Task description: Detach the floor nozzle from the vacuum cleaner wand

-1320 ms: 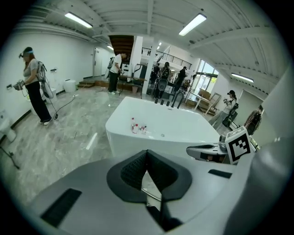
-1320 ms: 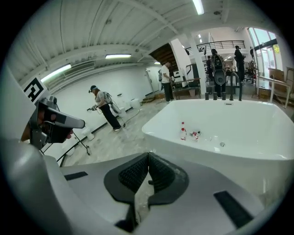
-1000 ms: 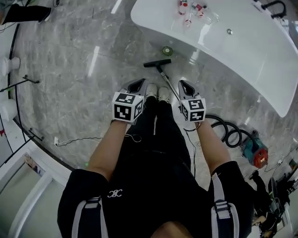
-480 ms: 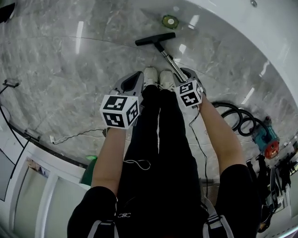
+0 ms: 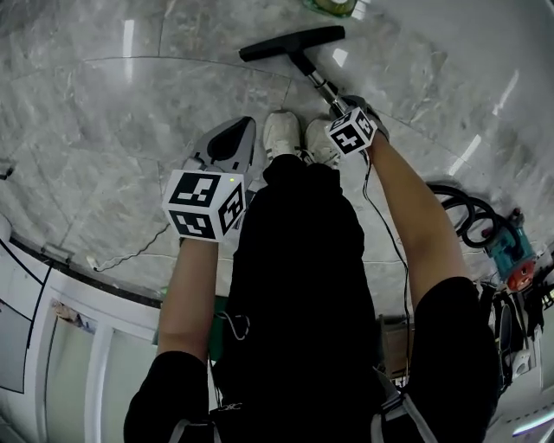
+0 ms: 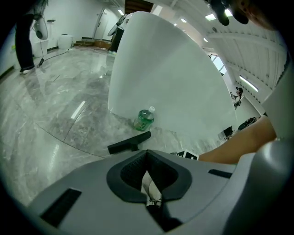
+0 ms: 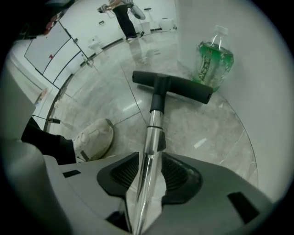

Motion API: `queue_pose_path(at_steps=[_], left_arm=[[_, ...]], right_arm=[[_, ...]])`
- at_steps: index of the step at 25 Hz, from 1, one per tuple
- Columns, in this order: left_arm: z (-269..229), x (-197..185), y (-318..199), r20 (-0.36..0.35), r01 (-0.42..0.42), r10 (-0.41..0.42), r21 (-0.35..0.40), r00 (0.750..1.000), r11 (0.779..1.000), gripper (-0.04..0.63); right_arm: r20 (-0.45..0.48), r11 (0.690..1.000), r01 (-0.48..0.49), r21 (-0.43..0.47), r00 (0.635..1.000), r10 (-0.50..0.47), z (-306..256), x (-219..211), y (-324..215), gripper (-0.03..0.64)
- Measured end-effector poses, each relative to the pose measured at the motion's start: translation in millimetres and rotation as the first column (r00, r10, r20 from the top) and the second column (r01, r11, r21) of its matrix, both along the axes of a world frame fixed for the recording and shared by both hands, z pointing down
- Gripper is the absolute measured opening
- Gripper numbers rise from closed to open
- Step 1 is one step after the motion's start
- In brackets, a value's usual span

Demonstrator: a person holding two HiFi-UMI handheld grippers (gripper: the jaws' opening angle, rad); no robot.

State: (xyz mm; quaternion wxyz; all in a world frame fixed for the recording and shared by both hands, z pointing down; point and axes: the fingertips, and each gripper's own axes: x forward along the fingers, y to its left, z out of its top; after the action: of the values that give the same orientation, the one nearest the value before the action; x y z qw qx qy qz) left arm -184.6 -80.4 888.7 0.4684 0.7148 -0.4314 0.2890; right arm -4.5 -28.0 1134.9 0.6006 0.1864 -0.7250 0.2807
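left gripper [image 5: 241, 130] [image 6: 147, 158]: jaws seen pressed together, nothing gripped; only a sliver of white is seen through the slit. Held pointing down at the marble floor [image 5: 104, 104], just left of the person's shoes [image 5: 281, 134].
cable [image 5: 130, 255]: thin white lead lying on the floor, behind and to the left of the left gripper.
white counter [image 6: 170, 78]: curved wall seen ahead of the left gripper, beyond the nozzle.
floor nozzle [image 5: 290, 41] [image 6: 129, 143] [image 7: 172, 85]: black T-shaped head, flat on the floor, ahead of both grippers and well apart from the left one. Still joined to the wand.
wand [image 5: 316, 76] [image 7: 154, 128]: silver tube, run from the nozzle back into the right gripper and passed between its jaws.
right gripper [image 5: 363, 108] [image 7: 149, 170]: jaws set wide and opening, with the wand between the pads; no firm press on the tube can be made out. Pointed steeply down, just right of the shoes.
shoe [image 7: 94, 137]: pale, seen on the floor just left of the right gripper's jaws.
green bottle [image 5: 329, 5] [image 6: 145, 119] [image 7: 213, 59]: stood upright just behind the nozzle, against the counter foot, ahead of the right gripper.
hose [image 5: 463, 212]: black loops on the floor, to the right of and behind the right gripper.
vacuum cleaner body [image 5: 511, 255]: teal and orange unit, at the far end of the hose, well apart from both grippers.
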Motion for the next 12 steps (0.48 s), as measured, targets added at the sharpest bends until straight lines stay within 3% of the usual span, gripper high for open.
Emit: queue_pose_path(at_steps=[3, 5, 8, 12], left_arm=[[20.0, -7.5, 1.0, 0.009, 0.002, -0.002, -0.008, 1.000, 1.000, 0.006], [26.7, -8.0, -2.6, 0.011, -0.005, 0.005, -0.008, 1.000, 1.000, 0.006], [30.9, -3.9, -15.4, 0.016, -0.028, 0.028, 0.001, 0.999, 1.000, 0.006], [29.4, 5.1, -27.7, 0.037, -0.089, 0.089, 0.005, 0.995, 0.996, 0.006]], right_arm=[[-0.059, 0.999, -0.003, -0.040, 0.998, 0.001, 37.9, 3.2, 11.0, 0.156], [-0.068, 0.996, -0.062, -0.070, 0.996, 0.057, 55.2, 2.1, 18.5, 0.156], [-0.028, 0.987, -0.137, -0.084, 0.990, 0.135, 68.0, 3.7, 18.3, 0.158], [-0.004, 0.987, -0.129, -0.094, 0.992, 0.130, 54.7, 6.3, 15.3, 0.167]])
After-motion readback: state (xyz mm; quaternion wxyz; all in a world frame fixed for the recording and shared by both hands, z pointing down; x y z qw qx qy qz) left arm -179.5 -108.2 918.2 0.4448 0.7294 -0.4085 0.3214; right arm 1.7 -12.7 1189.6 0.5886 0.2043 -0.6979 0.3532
